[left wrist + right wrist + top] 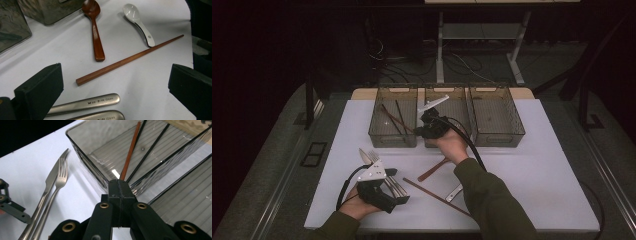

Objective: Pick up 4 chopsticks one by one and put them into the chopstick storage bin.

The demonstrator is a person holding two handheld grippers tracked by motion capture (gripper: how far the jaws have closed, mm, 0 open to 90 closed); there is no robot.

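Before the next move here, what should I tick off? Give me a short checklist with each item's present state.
1. Right gripper shut on the brown chopstick: ok, the stick comes out at its closed tips.
2. That chopstick aimed into the left bin: ok, it lies inside beside the black chopsticks.
3. Its far tip resting on the bin floor: cannot tell.
4. Left gripper open: ok, with the knife and fork handles low between its jaws, not clamped.
5. Table sorted: not ok; the loose chopstick, wooden spoon and white spoon lie out.
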